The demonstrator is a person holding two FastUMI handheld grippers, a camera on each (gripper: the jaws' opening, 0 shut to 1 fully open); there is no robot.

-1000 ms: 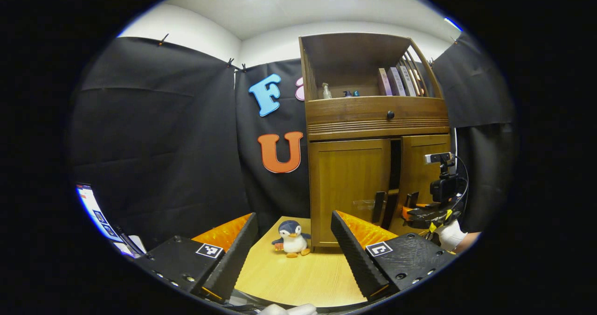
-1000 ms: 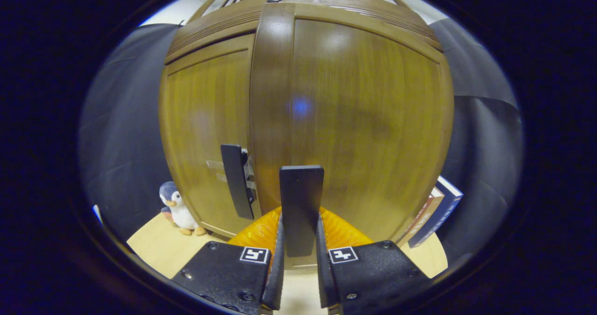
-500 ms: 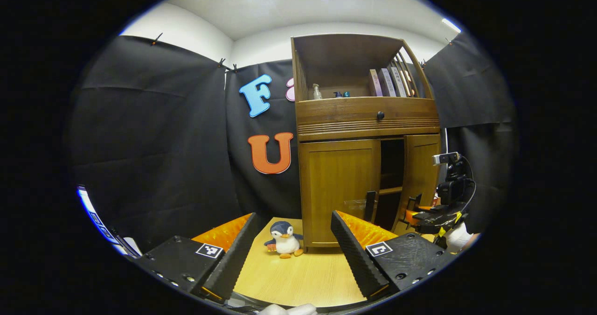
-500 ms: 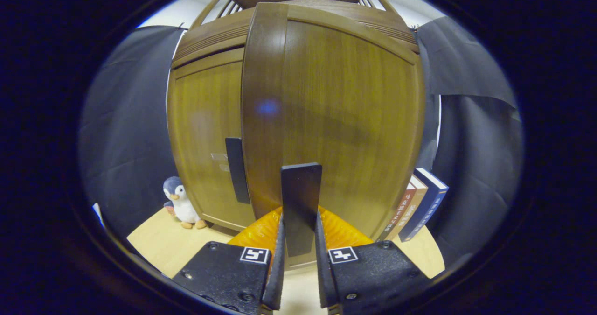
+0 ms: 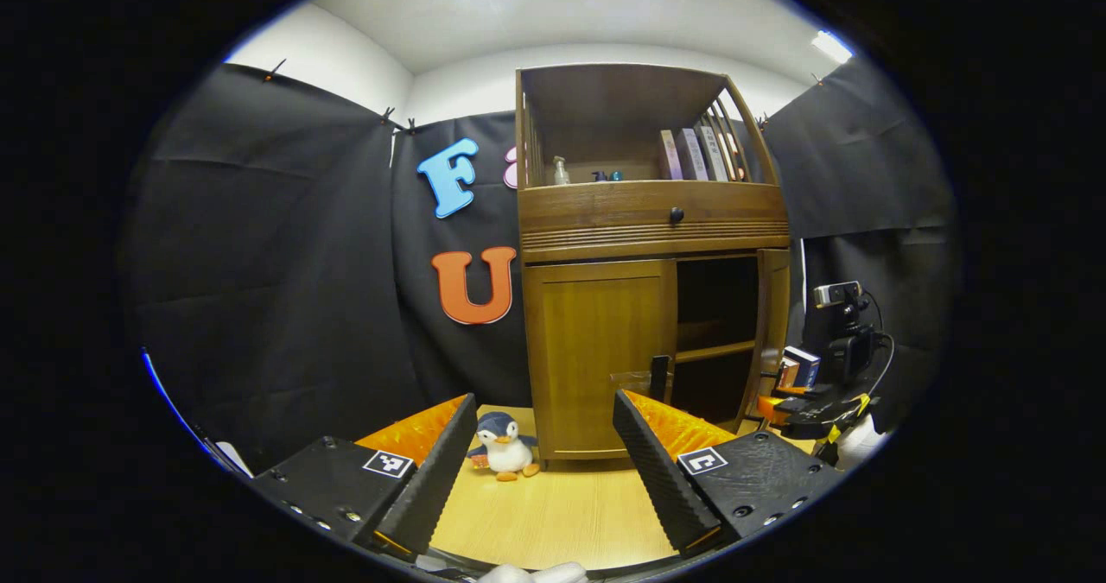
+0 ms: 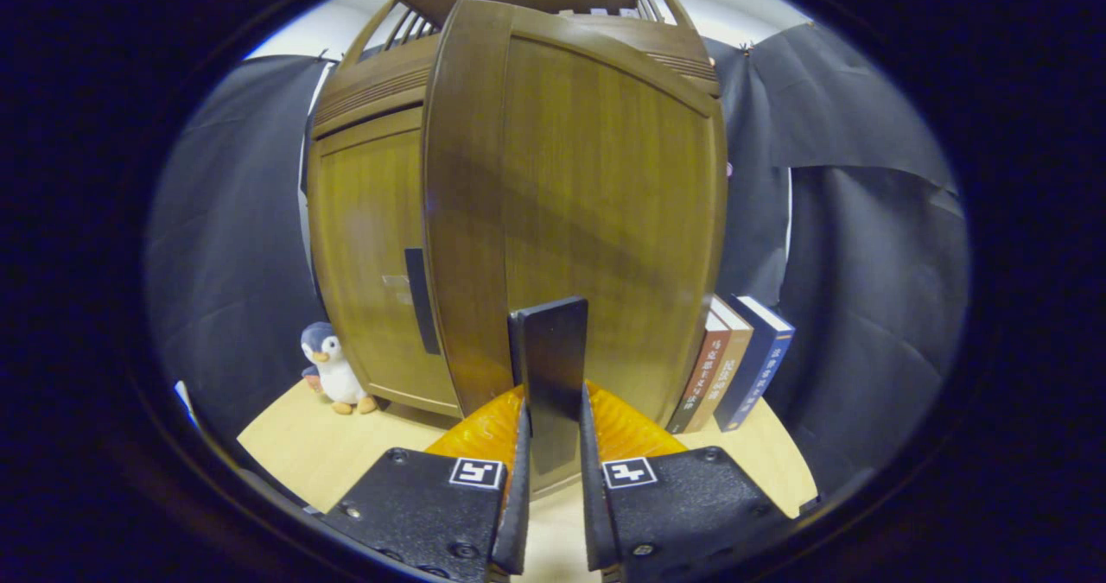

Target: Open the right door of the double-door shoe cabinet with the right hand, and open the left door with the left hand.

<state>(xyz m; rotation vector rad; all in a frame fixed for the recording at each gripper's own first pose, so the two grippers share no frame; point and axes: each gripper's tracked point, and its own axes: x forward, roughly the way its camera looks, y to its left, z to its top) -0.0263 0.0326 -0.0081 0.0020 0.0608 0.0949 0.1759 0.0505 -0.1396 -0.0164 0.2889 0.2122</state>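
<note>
Currently, the right tool (image 6: 550,479) is clamped narrow on the right door handle (image 6: 549,367), a flat upright bar gripped between both fingers. The grip sits low on the bar, which judging by the hinge side gives the longest lever for swinging the panel. The right door (image 6: 587,212) stands well out from the shoe cabinet (image 5: 644,220); in the left gripper view the right door shows nearly edge-on, and the dark interior with one shelf (image 5: 715,351) is exposed. The right-hand half of the task therefore appears close to complete.

The left tool (image 5: 544,471) is spread wide and holds nothing. It hovers above the bench (image 5: 553,514), near the viewer and well apart from the cabinet, aimed roughly at the left door (image 5: 596,350). That door is shut. The left door handle (image 5: 659,379), a dark upright bar, sits at the door's right edge, beside the open compartment. The wide setting suits an approach that straddles this bar before closing.

Other items:
- A plush penguin (image 5: 503,445) stands on the bench just left of the cabinet base, clear of the left door's likely swing only by a small margin.
- Several books (image 6: 734,363) lean upright at the cabinet's right side, behind the open door.
</note>
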